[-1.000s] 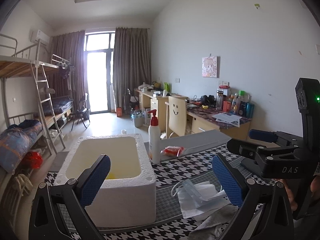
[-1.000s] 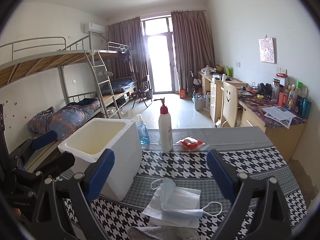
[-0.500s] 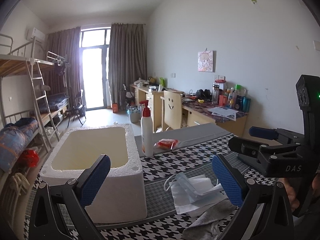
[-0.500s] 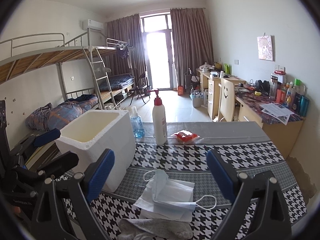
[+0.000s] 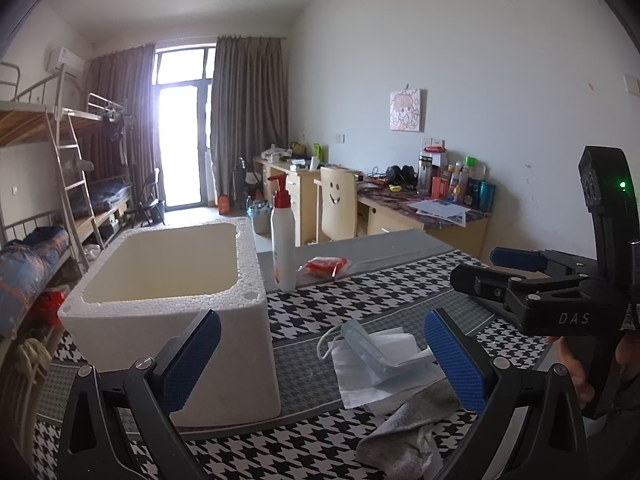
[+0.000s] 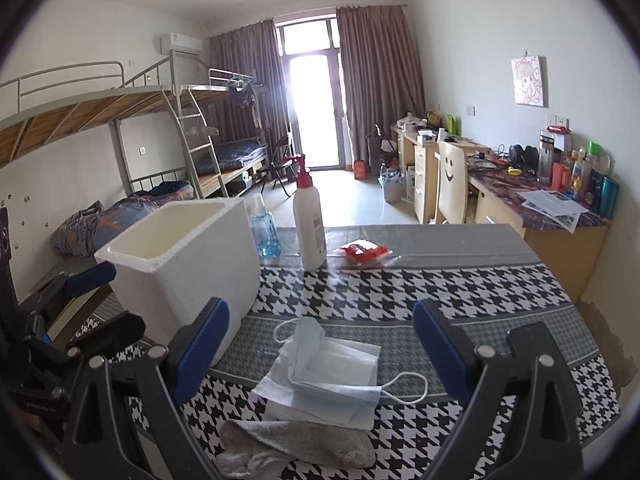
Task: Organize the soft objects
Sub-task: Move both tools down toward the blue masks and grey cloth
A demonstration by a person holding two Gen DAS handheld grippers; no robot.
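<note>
A pale blue face mask (image 6: 332,364) lies on white tissue (image 6: 280,392), with a grey sock (image 6: 296,444) at the table's near edge. To their left stands an open white foam box (image 6: 180,256). My right gripper (image 6: 320,344) is open, hovering over the pile with its blue pads either side of the mask. My left gripper (image 5: 324,360) is open too, between the foam box (image 5: 168,300) and the mask (image 5: 372,348); the sock (image 5: 412,436) lies under its right finger. Each gripper shows in the other's view: the right gripper (image 5: 484,268) and the left gripper (image 6: 104,304), both holding nothing.
A white pump bottle (image 6: 308,220), a blue sanitizer bottle (image 6: 264,228) and a red packet (image 6: 362,252) stand behind the box on the houndstooth tablecloth (image 6: 440,288). A dark flat object (image 6: 528,340) lies at the right. Bunk beds and desks are beyond.
Both views have shifted so the mask, tissue and sock sit further up and show more fully. Both grippers stayed open; nothing on the table moved.
</note>
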